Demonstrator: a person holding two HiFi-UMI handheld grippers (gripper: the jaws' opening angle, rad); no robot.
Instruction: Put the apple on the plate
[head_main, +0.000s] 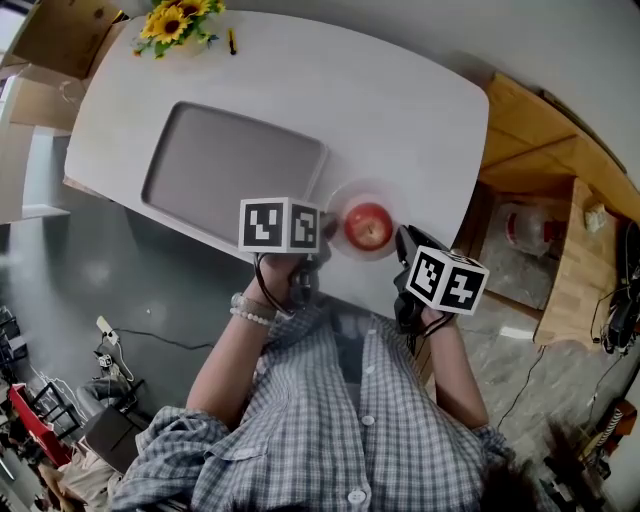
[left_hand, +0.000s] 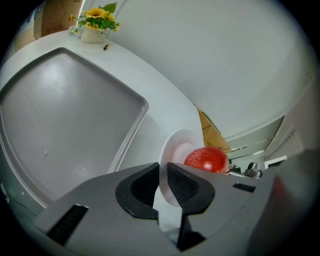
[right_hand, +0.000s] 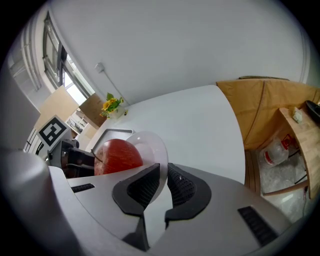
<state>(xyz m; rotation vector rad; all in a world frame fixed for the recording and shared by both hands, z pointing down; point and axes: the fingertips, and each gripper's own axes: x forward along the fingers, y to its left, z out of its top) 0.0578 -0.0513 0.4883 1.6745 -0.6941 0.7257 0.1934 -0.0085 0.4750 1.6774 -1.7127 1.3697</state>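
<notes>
A red apple (head_main: 368, 227) lies on a small white plate (head_main: 366, 195) near the front edge of the white table (head_main: 400, 110). My left gripper (head_main: 325, 228) is at the plate's left side, and my right gripper (head_main: 403, 240) is at its right side. In the left gripper view the plate's rim (left_hand: 172, 145) runs between the jaws of the left gripper (left_hand: 163, 172), which is shut on it, with the apple (left_hand: 206, 160) just beyond. In the right gripper view the right gripper (right_hand: 163, 175) is likewise shut on the plate (right_hand: 150, 145), next to the apple (right_hand: 117, 156).
A large grey tray (head_main: 235, 165) lies to the left of the plate. A pot of sunflowers (head_main: 178, 22) stands at the table's far left corner. A wooden bench (head_main: 560, 170) is to the right of the table, and cardboard boxes (head_main: 60, 35) are beyond its left end.
</notes>
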